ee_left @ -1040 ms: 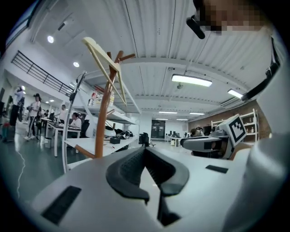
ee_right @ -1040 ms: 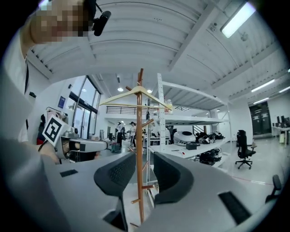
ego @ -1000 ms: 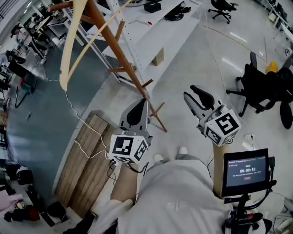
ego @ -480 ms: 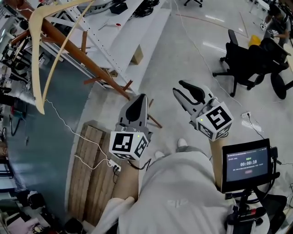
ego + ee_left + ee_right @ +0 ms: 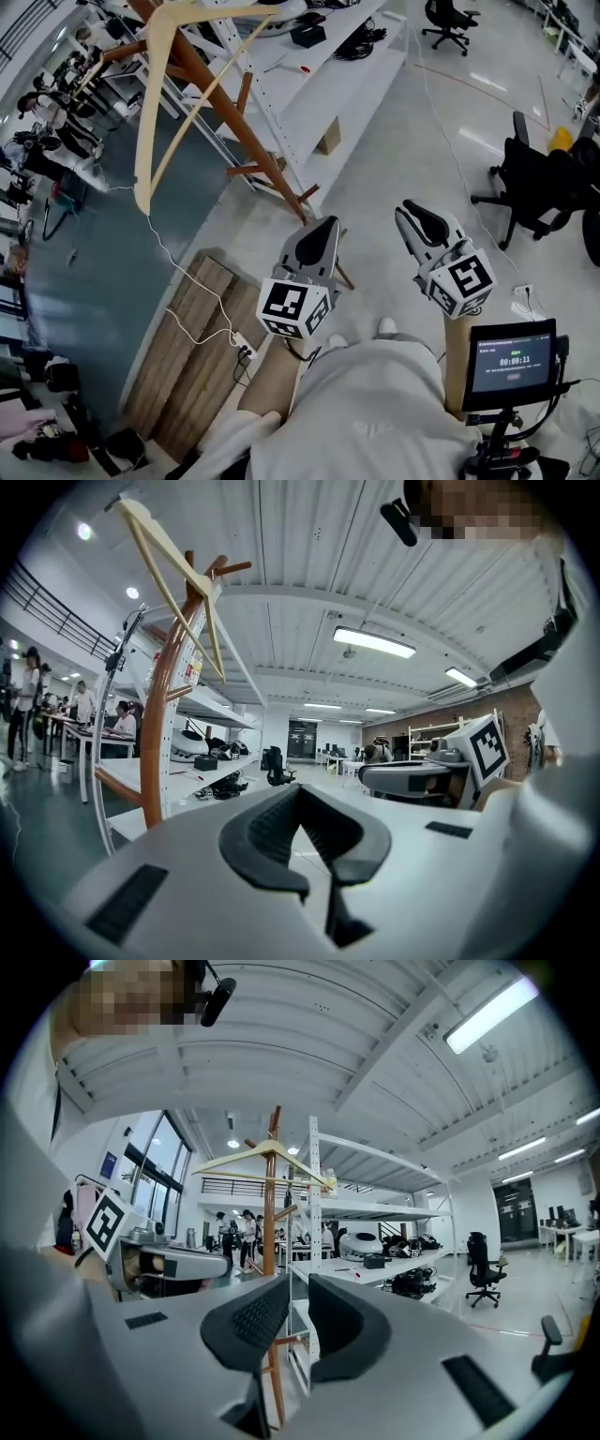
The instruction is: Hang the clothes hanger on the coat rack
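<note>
At eleven o'clock, on coat rack point(image 5: 246, 136): clothes hanger point(image 5: 143, 122), likely light, stiff; grasp one arm. Your left gripper point(image 5: 323, 230) jaws shut, right gripper point(image 5: 412, 214) jaws closing, both empty.

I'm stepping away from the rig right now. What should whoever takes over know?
Left gripper: shut, empty.
Right gripper: empty, jaws closing, a narrow gap between them.
Both are held near the body, away from the rack.
Hanger: hangs near the rack's top, touched by neither gripper.
Done: the hanger looks hung.
Left: probably nothing; perhaps check that it sits securely.
</note>
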Action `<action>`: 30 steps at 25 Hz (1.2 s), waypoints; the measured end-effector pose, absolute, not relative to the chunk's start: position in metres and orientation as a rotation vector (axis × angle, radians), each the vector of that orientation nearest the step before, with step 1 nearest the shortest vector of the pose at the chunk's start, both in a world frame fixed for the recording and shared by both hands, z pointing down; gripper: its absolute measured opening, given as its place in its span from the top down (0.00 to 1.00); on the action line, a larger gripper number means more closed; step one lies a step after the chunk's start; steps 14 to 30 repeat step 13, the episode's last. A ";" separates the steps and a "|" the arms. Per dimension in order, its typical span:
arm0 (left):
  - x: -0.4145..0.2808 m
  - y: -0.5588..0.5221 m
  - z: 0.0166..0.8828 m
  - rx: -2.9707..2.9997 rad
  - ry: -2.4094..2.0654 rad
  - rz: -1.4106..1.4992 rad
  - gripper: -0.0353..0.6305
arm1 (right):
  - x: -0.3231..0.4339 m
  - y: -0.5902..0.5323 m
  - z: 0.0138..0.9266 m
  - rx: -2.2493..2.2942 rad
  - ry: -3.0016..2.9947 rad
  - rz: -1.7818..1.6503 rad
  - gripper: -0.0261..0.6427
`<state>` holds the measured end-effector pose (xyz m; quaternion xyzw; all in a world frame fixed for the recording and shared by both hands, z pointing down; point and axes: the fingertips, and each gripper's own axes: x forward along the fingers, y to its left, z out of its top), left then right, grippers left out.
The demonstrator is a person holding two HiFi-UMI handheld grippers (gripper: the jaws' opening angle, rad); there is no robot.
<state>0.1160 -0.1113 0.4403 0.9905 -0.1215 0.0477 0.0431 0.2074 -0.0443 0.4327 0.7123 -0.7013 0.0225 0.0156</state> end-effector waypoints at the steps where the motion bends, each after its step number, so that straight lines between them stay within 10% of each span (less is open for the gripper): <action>1: 0.113 -0.113 0.439 3.030 -0.385 0.148 0.94 | 0.206 -0.046 0.431 2.210 -2.190 0.067 0.85; 30: 0.080 -0.120 0.429 3.032 -0.513 0.148 0.94 | 0.183 -0.063 0.425 2.119 -2.277 0.034 0.85</action>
